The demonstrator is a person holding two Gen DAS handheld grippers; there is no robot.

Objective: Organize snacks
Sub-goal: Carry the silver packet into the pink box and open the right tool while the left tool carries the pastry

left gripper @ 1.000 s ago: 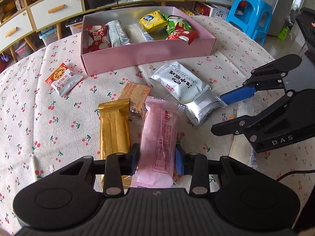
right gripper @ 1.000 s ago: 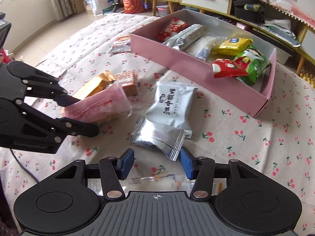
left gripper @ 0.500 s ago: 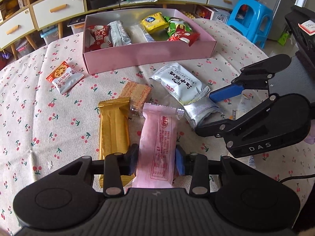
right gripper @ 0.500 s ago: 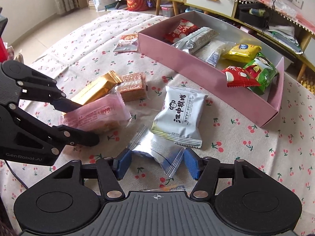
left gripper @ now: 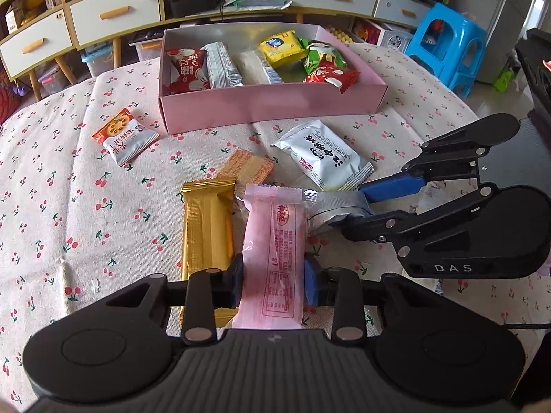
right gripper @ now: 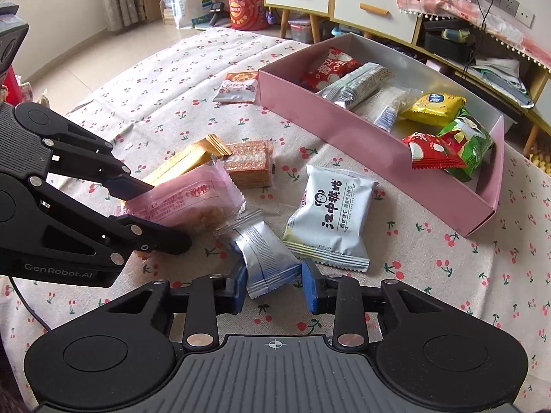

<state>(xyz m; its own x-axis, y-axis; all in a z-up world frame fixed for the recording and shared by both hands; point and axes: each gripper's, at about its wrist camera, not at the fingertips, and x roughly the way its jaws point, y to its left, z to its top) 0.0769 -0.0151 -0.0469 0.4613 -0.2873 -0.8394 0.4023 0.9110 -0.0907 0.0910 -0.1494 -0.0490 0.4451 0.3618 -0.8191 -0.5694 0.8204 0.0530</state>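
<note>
Left gripper [left gripper: 273, 280]: closed on the pink packet [left gripper: 273, 247], pads pressing its two long sides near the rear end
Right gripper [right gripper: 273, 284]: jaws set round the silver packet [right gripper: 265, 254], left pad touching, a sliver of gap at the right pad; grip not yet firm, by my judgement
Pink packet, lie: long axis runs 6 to 12 o'clock in the left wrist view, sealed end pointing at 12 toward the pink box [left gripper: 272, 106]; whether it is clear of the cloth I cannot tell
Silver packet, lie: long axis roughly 5 to 11 o'clock in the right wrist view, near end between the pads, far end just beside the pink packet
Box: 12 o'clock of the left gripper, already holding several snacks
Loose stock: gold bar [left gripper: 206, 230] touching the pink packet at 9 o'clock; white pouch [left gripper: 322, 160] at 1 o'clock; orange wafer [left gripper: 246, 167]; biscuit sachet [left gripper: 125, 136] at 10 o'clock
Step in hand: twin pick-up
Next move: finish closing the right jaws, lift both, carry to the box, drop into free gaps
</note>
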